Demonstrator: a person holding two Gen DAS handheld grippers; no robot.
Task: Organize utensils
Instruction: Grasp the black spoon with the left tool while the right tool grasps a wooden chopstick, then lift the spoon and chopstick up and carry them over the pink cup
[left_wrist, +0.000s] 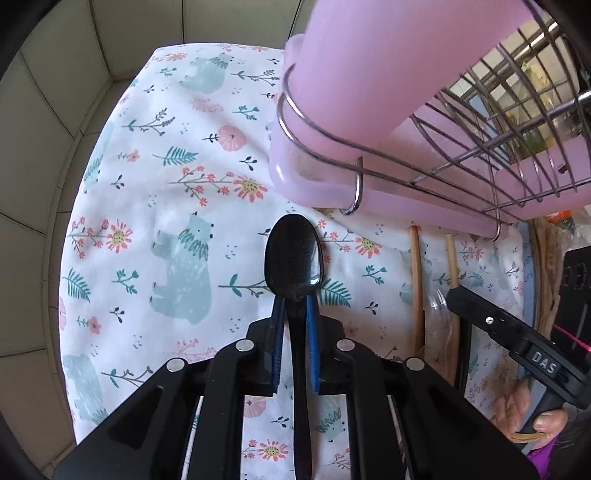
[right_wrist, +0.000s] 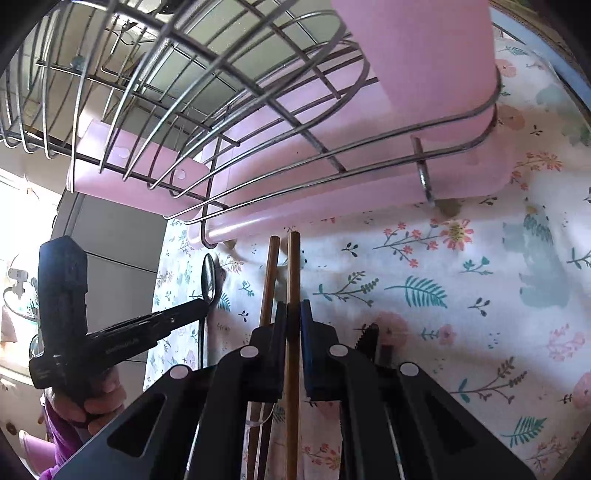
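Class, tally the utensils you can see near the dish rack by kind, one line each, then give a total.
Black spoon, held in the left gripper: 1
Wooden chopsticks, one held in the right gripper: 2
Total: 3

Glossy black plastic spoon (left_wrist: 294, 254), wooden chopsticks (right_wrist: 293, 266), printed cloth (left_wrist: 147, 206).
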